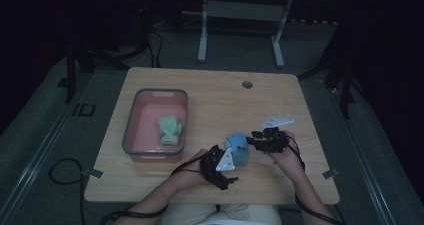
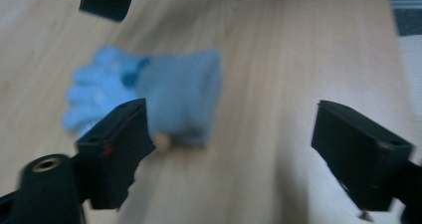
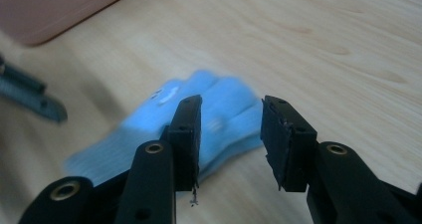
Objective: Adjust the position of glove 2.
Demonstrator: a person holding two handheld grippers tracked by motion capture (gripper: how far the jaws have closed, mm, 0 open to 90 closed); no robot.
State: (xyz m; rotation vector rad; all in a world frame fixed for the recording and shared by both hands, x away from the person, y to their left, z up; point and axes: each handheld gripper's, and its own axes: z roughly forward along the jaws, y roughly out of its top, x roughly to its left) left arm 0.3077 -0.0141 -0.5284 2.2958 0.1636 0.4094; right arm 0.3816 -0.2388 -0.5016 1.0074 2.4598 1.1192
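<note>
The table carries everything, and in the high view my work sits low and right of centre. The grey-rimmed pink bin stands at centre left of that frame, with a green glove already lying inside it toward its right wall. The blue glove lies flat on the wood between my two hands, right of the bin and apart from it; its long axis runs up the frame, finger end uppermost.

My left gripper sits at the glove's lower left, its fingers wide apart and empty; in the left gripper view the glove lies beyond them in the upper left, cuff toward me. My right gripper is at the glove's upper right edge, fingers half parted with nothing pinched; the glove lies just beyond and left of them.

I judge the right nearer. The move toward the bin runs leftward across bare wood; only my own left hand stands in that path.
</note>
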